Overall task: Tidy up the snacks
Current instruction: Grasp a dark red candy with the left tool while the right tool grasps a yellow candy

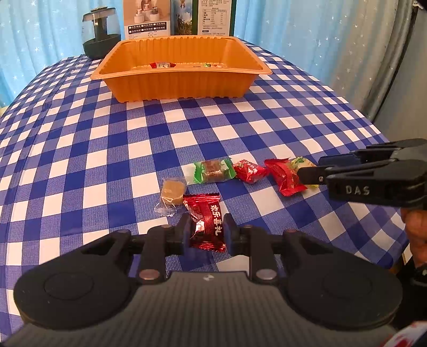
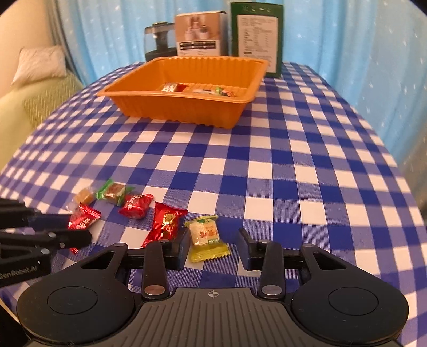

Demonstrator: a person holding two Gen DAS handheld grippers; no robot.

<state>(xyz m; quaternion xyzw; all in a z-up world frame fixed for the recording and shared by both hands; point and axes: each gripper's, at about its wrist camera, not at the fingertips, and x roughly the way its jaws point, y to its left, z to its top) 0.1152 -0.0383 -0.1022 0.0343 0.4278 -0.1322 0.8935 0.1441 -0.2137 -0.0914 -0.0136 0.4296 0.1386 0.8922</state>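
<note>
My left gripper [image 1: 207,232] is shut on a dark red candy with white characters [image 1: 206,223] that lies on the checked tablecloth; the same grip appears at the left edge of the right wrist view [image 2: 77,227]. My right gripper [image 2: 213,248] stands open around a yellow-wrapped candy [image 2: 205,236]: the left pad is against the wrapper, the right pad is apart from it. Two red candies [image 1: 249,170] [image 1: 285,176], a green-wrapped one [image 1: 213,170] and a clear-wrapped tan one [image 1: 172,192] lie in a row between the grippers. The orange tray [image 1: 176,76] at the back holds a few candies.
Behind the tray stand a dark lidded jar [image 1: 100,32], a white carton [image 1: 146,16] and a green carton [image 2: 257,34]. Blue curtains hang behind the table. A sofa with a pillow [image 2: 40,64] lies past the table's left edge. A person's hand [image 1: 416,232] holds the right gripper.
</note>
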